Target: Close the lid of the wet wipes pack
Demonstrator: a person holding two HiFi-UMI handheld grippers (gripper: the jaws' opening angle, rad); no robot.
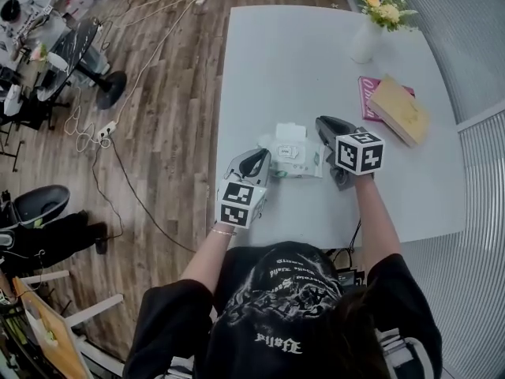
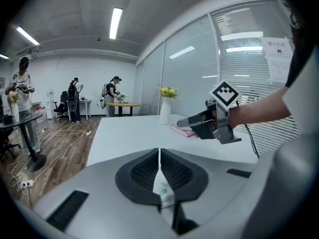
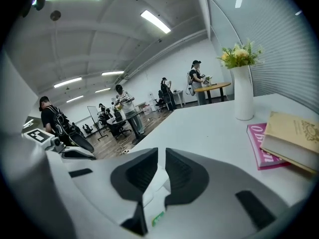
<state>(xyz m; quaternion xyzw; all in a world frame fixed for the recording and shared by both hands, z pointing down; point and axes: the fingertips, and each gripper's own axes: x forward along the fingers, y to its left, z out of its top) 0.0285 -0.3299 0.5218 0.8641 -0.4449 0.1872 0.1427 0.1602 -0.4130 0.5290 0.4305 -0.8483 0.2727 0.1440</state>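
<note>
Closure is judged not yet done. In the head view the wet wipes pack lies on the white table, toward its 6 o'clock edge. The lid appears folded back toward 12 o'clock, though this is not sharply resolved. The pack is flanked by the left gripper at its 9 o'clock and the right gripper at its 3 o'clock. Pressing the lid down is judged to be what is left.

Jaw states are given only by the gripper views. The left jaws are seen pressed together on a thin edge of the pack. The right jaws stand slightly apart, with a white part of the pack in the gap, apparently unclamped. The lid's position is shown by the head view alone.
</note>
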